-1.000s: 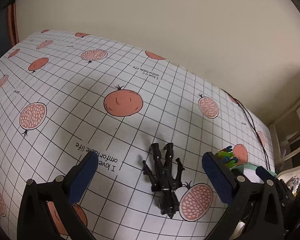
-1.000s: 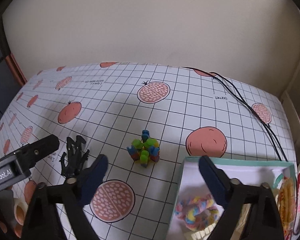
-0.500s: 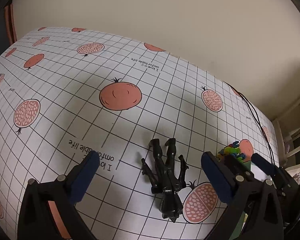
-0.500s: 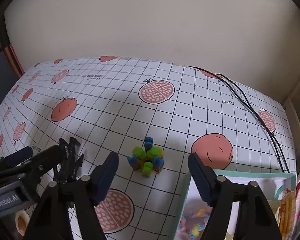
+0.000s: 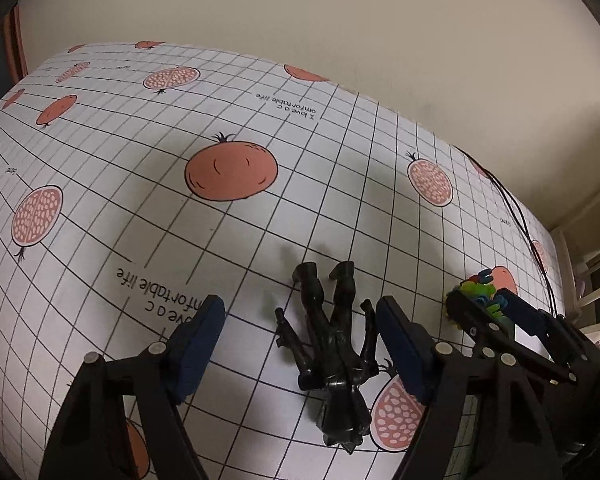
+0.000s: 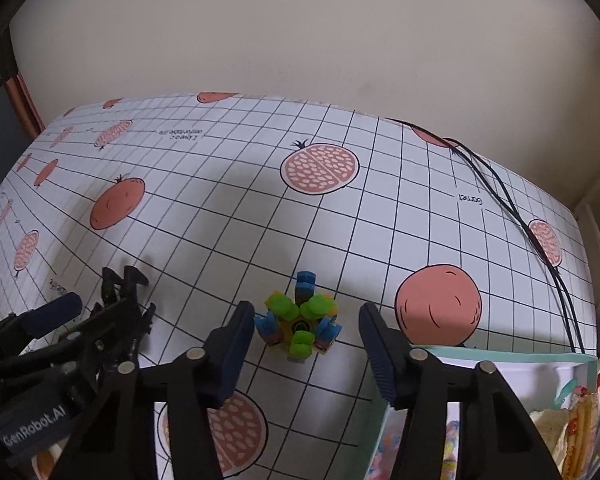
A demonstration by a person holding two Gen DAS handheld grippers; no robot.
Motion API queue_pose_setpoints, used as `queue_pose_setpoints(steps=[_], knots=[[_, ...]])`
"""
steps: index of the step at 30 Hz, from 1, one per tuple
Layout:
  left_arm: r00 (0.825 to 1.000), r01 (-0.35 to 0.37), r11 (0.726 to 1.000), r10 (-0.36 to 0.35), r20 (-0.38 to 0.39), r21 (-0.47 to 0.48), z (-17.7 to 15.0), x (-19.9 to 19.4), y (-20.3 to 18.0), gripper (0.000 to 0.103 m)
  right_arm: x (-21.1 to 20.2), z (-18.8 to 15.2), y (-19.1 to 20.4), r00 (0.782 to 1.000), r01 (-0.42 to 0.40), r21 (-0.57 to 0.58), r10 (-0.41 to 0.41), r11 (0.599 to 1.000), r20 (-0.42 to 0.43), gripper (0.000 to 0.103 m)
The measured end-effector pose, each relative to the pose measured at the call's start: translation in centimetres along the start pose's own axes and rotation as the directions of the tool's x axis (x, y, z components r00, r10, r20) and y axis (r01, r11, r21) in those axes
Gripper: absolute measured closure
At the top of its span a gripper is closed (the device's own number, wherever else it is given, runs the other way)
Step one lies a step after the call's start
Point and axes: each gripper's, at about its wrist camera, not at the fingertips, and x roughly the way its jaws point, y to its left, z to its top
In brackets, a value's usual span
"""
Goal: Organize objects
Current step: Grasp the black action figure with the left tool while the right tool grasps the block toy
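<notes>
A black toy figure (image 5: 332,344) lies flat on the pomegranate-print tablecloth between the open fingers of my left gripper (image 5: 300,344), nearer the right finger. Only its legs (image 6: 120,280) show in the right wrist view. A small colourful block toy (image 6: 300,322), green, blue and yellow, sits between the open fingers of my right gripper (image 6: 306,338), untouched. It shows in the left wrist view (image 5: 478,286), partly behind the right gripper. A mint-edged box (image 6: 500,356) sits at the right.
Black cables (image 6: 512,208) run along the cloth at the far right. The box holds a pastel braided ring and other items (image 6: 576,420). A wall stands behind the table. The left gripper's body (image 6: 52,344) is close on the left of the right gripper.
Both grippers have moved forward and down. The block toy now lies between the right fingers and the black figure between the left fingers. Both stay open.
</notes>
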Motion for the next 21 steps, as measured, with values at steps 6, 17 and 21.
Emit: queue_pose_setpoints(steps=[6, 17, 21], knots=[[1.000, -0.010, 1.000, 0.011, -0.013, 0.030, -0.5, 0.9, -0.9, 0.033, 0.7, -0.1, 0.2, 1.000, -0.006, -0.008, 0.006, 1.000, -0.018, 0.051], [0.999, -0.048, 0.996, 0.049, 0.001, 0.077, -0.8, 1.2, -1.5, 0.044, 1.1, -0.5, 0.1, 0.999, -0.014, -0.001, 0.014, 1.000, -0.030, 0.061], [0.999, -0.034, 0.996, 0.034, -0.001, 0.081, -0.9, 1.1, -1.6, 0.052, 1.0, -0.5, 0.2, 0.999, -0.012, 0.005, 0.012, 1.000, -0.030, 0.062]])
